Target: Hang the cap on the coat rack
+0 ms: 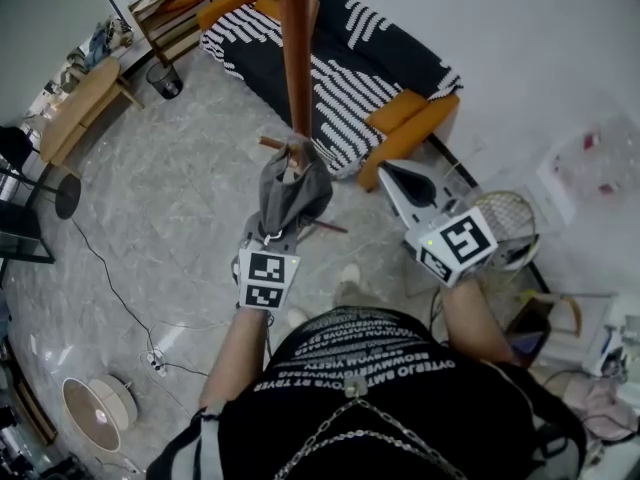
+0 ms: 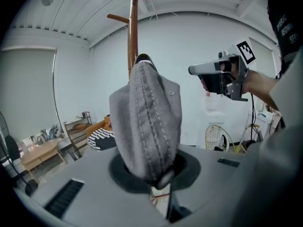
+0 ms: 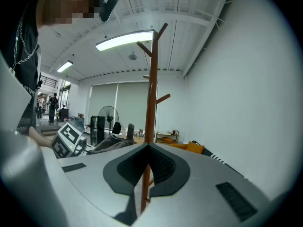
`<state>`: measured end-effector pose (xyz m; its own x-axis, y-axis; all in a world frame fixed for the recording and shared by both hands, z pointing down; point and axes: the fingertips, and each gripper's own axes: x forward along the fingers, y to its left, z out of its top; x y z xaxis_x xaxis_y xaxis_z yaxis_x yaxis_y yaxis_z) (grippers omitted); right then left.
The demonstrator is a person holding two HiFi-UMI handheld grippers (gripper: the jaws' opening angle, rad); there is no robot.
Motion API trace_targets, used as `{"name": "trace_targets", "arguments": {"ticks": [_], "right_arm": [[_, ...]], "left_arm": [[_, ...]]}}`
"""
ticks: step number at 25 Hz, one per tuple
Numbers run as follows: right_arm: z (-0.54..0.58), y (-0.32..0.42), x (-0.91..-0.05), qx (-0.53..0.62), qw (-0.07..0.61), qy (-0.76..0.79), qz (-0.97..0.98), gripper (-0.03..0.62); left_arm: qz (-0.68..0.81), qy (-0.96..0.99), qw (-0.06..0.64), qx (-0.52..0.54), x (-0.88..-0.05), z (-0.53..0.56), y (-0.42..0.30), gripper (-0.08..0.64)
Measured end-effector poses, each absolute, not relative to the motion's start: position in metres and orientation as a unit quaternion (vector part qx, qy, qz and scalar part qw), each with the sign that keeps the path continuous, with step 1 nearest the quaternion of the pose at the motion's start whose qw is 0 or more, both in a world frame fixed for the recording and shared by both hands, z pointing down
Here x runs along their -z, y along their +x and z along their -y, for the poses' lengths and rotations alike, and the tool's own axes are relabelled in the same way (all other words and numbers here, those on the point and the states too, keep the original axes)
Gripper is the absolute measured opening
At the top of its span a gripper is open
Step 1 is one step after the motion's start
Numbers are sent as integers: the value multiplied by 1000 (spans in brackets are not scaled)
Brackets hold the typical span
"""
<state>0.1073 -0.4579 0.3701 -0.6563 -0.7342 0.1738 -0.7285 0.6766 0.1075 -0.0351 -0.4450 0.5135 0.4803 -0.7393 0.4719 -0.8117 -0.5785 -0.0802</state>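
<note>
The left gripper (image 2: 158, 181) is clamped tight on the lower edge of a grey cap (image 2: 147, 122), holding it upright. The cap's top lies against the pole of the wooden coat rack (image 2: 133, 32), at a low peg; whether it rests on that peg is unclear. The right gripper (image 3: 147, 148), jaws closed and empty, hovers just right of the coat rack, pointing toward it.
</note>
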Motion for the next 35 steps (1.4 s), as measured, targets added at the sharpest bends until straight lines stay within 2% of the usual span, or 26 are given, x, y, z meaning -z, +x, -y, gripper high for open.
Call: {"name": "trace_targets", "arguments": {"ticks": [3,7,18,21,28,35], "right_arm": [[454,107,-368,17,101,402,910,3],[448,107,-367,19,101,403,909,3],[432,95,-363,20,95,401,911,3],[428,91,-362,21,92,400,912,3],[416,77,-355,27,82,399,913,3],[404,66,-353,29,78,406,910,3]], "left_arm": [[445,859,84,-239,-521,441,-34,45],[434,861,91,-251,-535,435,-29,114],[418,865,99,-259,-546,414,-34,161],[412,868,101,-260,-548,408,-35,193],[424,866,85,-250,-529,398,-51,201],[452,869,46,-197,-470,392,-79,191]]}}
